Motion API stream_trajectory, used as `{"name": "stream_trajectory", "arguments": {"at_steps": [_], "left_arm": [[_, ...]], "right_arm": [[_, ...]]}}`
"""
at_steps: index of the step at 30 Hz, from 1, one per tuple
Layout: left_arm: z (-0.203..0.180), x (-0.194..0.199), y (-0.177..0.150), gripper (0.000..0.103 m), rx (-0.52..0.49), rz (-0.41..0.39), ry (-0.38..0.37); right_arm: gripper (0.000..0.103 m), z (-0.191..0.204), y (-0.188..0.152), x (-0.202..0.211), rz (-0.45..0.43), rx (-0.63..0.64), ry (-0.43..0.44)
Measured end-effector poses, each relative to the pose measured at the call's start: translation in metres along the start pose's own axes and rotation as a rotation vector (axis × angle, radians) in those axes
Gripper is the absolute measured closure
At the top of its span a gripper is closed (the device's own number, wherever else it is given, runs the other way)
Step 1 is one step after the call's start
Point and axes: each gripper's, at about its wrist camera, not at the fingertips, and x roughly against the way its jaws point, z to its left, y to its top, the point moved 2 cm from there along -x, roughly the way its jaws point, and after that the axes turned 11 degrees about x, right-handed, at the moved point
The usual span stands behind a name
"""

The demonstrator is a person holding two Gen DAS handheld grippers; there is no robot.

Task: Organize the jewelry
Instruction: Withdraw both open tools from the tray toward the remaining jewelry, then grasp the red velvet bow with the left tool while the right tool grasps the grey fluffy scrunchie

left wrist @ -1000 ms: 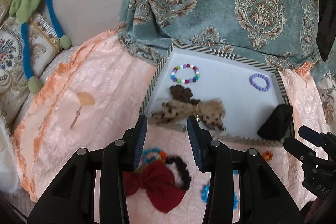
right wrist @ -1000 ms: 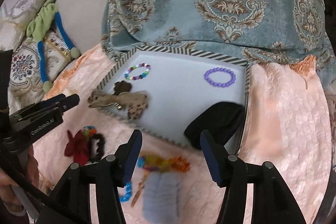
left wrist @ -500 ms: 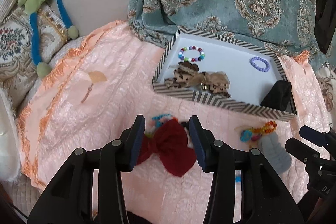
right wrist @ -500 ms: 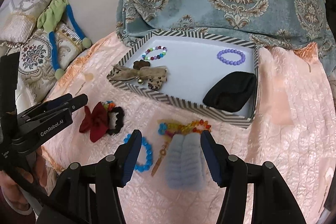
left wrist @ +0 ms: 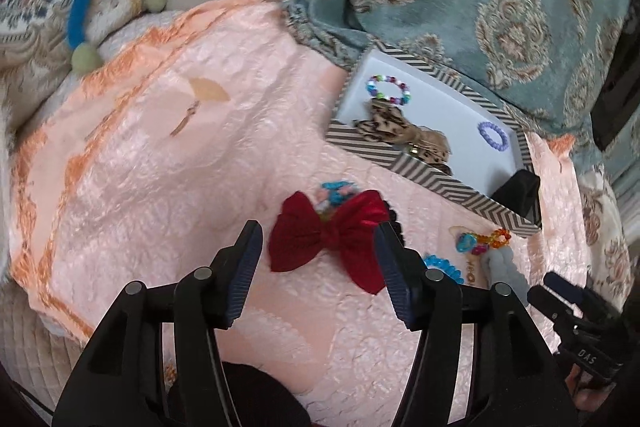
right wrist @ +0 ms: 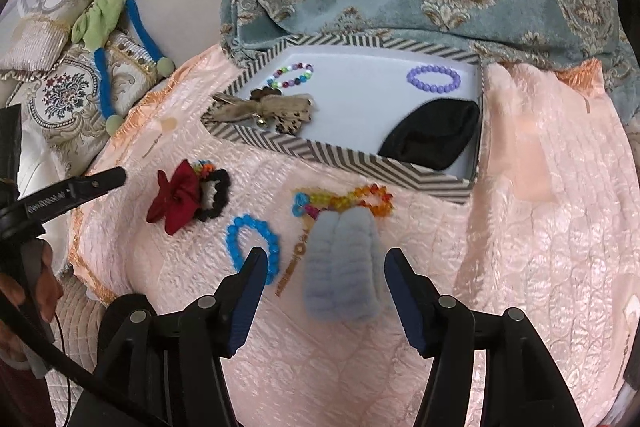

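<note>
Trouble is most likely to come from the clutter around the dark red fabric bow (left wrist: 334, 237), which lies on the peach quilted bedspread (left wrist: 168, 167) partly over a black ruffled scrunchie (right wrist: 214, 193) and touching a small multicoloured bead piece (left wrist: 335, 191); a grab that closes too far forward could, I judge, drag one of those along or pinch only a loose wing of the bow so that it slips out on the lift. The soft quilt may also bunch up between the pads if they press down hard. The left gripper (left wrist: 318, 247) stands wide open, holding nothing, with the bow's knot lying roughly between its tips and just ahead of them, its right wing close to the right finger. The right gripper (right wrist: 324, 271) is likewise spread wide and empty, and the pale blue fluffy scrunchie (right wrist: 340, 267) sits squarely between its two fingers, apart from both; a bright blue bead bracelet (right wrist: 252, 241) lies just beside its left finger and an orange, yellow and blue bead strand (right wrist: 344, 203) touches the scrunchie's far end, so either could be caught by mistake. Beyond these stands the shallow box with a black and white zigzag rim (right wrist: 340, 157), already holding a multicoloured bead bracelet (right wrist: 290, 75), a purple bead bracelet (right wrist: 434, 79), a leopard-print bow (right wrist: 268, 113) and a black fabric piece (right wrist: 432, 135). The loose items on the quilt seem yet to be moved into it.
</note>
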Motion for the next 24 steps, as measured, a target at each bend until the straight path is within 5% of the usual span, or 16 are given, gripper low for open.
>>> {"name": "stream_trajectory", "arguments": {"at_steps": [6, 11, 24], "left_arm": [[0.002, -0.010, -0.001, 0.045, 0.003, 0.028, -0.028], [-0.009, -0.019, -0.011, 0.033, -0.128, 0.043, -0.088], [-0.024, -0.048, -0.020, 0.033, -0.553, 0.060, -0.079]], "right_arm": [[0.045, -0.011, -0.008, -0.009, 0.026, -0.026, 0.009], [0.043, -0.020, -0.014, -0.011, 0.040, -0.038, 0.029], [0.037, -0.033, -0.015, -0.023, 0.069, -0.065, 0.047]]}}
